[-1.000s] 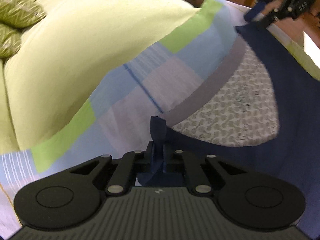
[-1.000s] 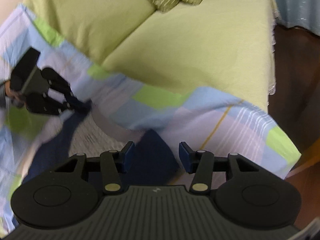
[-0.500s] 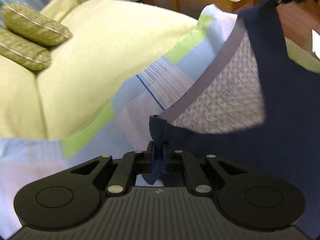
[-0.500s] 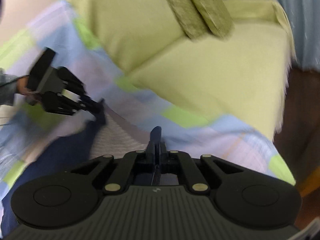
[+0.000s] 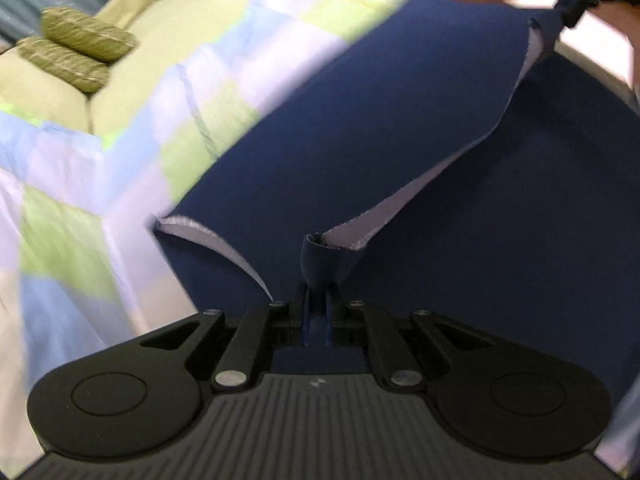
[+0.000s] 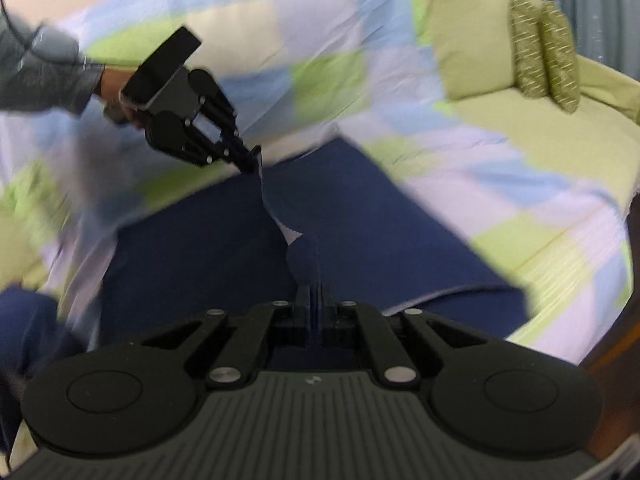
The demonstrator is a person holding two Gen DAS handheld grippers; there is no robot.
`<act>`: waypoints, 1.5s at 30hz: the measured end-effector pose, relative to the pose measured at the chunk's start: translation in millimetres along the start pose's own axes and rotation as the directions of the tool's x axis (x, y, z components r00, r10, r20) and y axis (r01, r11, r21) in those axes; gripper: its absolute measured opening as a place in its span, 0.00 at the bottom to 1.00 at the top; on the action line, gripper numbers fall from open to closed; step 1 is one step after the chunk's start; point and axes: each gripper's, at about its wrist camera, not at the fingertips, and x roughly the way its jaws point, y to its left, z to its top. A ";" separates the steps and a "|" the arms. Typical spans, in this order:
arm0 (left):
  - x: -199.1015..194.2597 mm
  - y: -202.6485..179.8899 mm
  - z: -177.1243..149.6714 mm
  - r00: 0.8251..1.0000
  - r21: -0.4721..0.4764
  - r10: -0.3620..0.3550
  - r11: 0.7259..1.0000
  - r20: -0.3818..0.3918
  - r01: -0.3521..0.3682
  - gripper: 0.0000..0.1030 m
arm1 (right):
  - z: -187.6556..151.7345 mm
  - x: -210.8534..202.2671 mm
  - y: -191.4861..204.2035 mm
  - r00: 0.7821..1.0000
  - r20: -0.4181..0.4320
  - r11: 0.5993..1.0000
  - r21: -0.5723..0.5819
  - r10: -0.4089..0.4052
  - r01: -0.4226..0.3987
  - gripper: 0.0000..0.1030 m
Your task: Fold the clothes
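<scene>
A navy blue garment (image 5: 400, 128) with a pale inner lining lies over a checked sheet on a sofa; it also shows in the right wrist view (image 6: 360, 216). My left gripper (image 5: 316, 300) is shut on one corner of its upper edge. My right gripper (image 6: 314, 292) is shut on the other corner. The edge hangs lifted between them, folded over the rest of the garment. The right gripper shows at the top right of the left wrist view (image 5: 576, 8); the left gripper shows in the right wrist view (image 6: 250, 162).
A checked sheet (image 6: 320, 52) of green, blue and lilac covers the yellow-green sofa (image 6: 520, 120). Two patterned olive cushions (image 5: 80, 52) lie on the sofa, also seen in the right wrist view (image 6: 544, 52). Dark wood floor (image 6: 632, 248) lies past the sofa edge.
The right gripper shut on the garment's corner. Both grippers lifted the edge and carried it over, hiding the patterned lining under navy cloth.
</scene>
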 end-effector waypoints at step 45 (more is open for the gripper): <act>-66.4 -136.0 -106.7 0.952 0.041 0.303 0.953 -0.039 -0.301 0.19 | -96.8 -6.1 194.6 0.977 -0.151 0.937 -0.337 -0.153 0.094 0.09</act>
